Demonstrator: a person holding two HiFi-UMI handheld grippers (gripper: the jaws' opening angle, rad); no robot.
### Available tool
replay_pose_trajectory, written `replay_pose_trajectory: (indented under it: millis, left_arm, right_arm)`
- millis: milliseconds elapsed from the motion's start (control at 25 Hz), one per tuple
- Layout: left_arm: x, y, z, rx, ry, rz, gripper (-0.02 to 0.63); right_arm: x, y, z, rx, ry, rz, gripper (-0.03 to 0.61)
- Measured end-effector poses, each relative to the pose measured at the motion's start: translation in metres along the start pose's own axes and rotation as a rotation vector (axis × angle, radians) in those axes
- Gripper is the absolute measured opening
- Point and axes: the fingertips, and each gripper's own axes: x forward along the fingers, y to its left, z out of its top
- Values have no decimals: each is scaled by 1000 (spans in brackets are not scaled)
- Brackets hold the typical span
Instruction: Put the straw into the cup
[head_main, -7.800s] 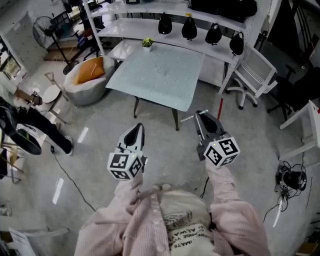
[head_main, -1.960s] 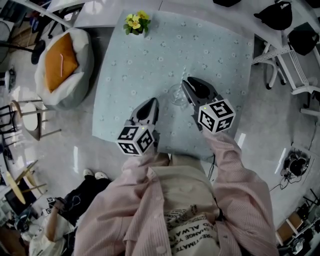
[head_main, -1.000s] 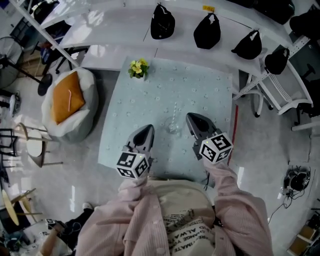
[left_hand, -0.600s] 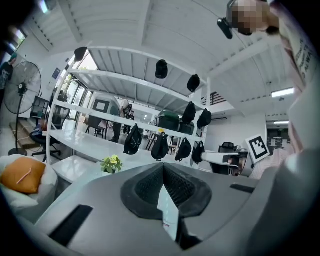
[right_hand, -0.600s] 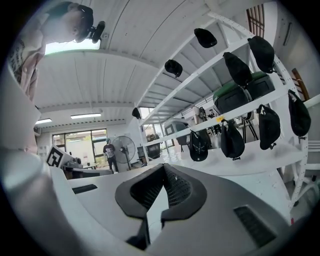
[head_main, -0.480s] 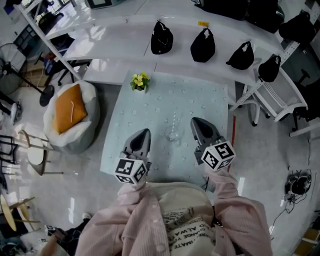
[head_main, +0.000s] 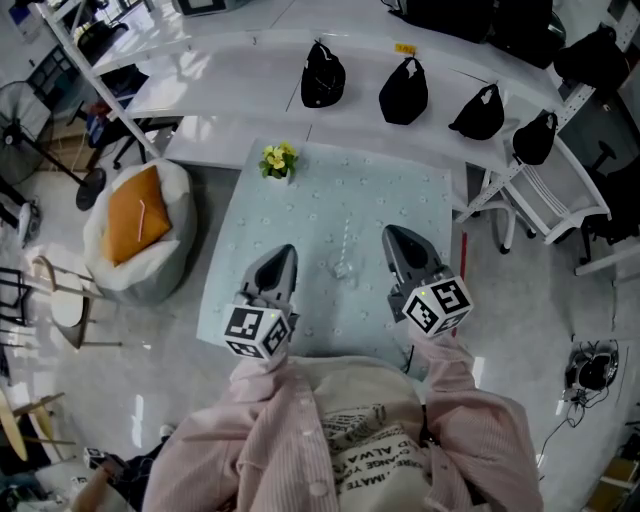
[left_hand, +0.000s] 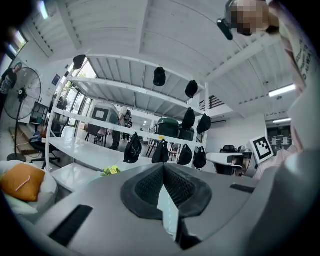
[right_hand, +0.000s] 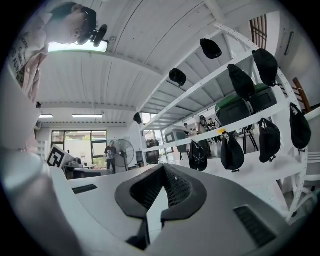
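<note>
A small clear cup (head_main: 342, 268) stands near the middle of the pale floral table (head_main: 410, 200). A thin straw (head_main: 347, 238) rises from the cup. My left gripper (head_main: 284, 251) hangs to the left of the cup, and my right gripper (head_main: 391, 233) to its right; neither touches it. Both are shut with nothing between their fingers. In the left gripper view my left gripper (left_hand: 163, 167) points up at the shelves, and in the right gripper view my right gripper (right_hand: 163, 167) does the same. Neither of those two views shows the cup.
A yellow flower pot (head_main: 277, 160) sits at the table's far left corner. Behind the table runs a white shelf (head_main: 230, 75) carrying several black caps (head_main: 323, 76). A beanbag with an orange cushion (head_main: 140, 222) lies to the left, and a white chair (head_main: 545, 205) stands to the right.
Over the earlier frames the person walked up to the table and both grippers came close to the cup. They have since drawn back and apart. Little has changed in the last half second.
</note>
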Motion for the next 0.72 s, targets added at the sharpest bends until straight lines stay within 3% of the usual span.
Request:
replay_pose_trajectory:
  millis: [720]
  left_arm:
    - [4, 16, -6, -13, 21, 33, -3]
  right_arm:
    - [0, -4, -6, -35, 20, -28, 0]
